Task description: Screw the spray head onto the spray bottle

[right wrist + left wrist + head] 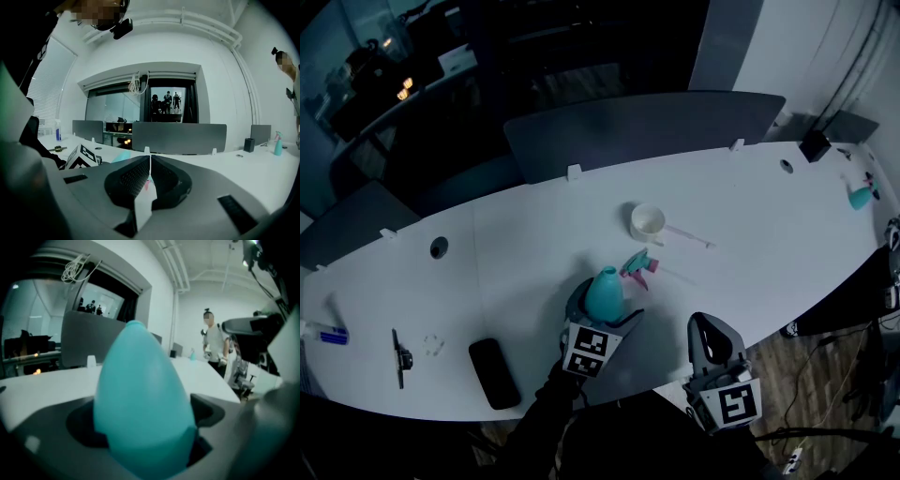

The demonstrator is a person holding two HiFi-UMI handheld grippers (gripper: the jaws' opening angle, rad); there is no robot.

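The long white table [534, 253] takes most of the head view. Near its front edge stands the spray bottle [605, 292], upright. It has a smooth teal body shaped like an egg, wide below and narrowing to a rounded top (the spray head is not yet on it). The left gripper [602, 314] pinches the bottle low on the body between both jaws, and in the left gripper view the bottle [140, 399] fills the middle. The right gripper [709, 328] is over the table edge to the right, its jaws pressed together on nothing. The pink and teal spray head [638, 266] lies on the table just behind the bottle, plain only in the head view. Only the left gripper view shows a person [214, 345] standing by the table's far end. The only print is the black-and-white squares on the left gripper's marker cube [586, 350], no letters.
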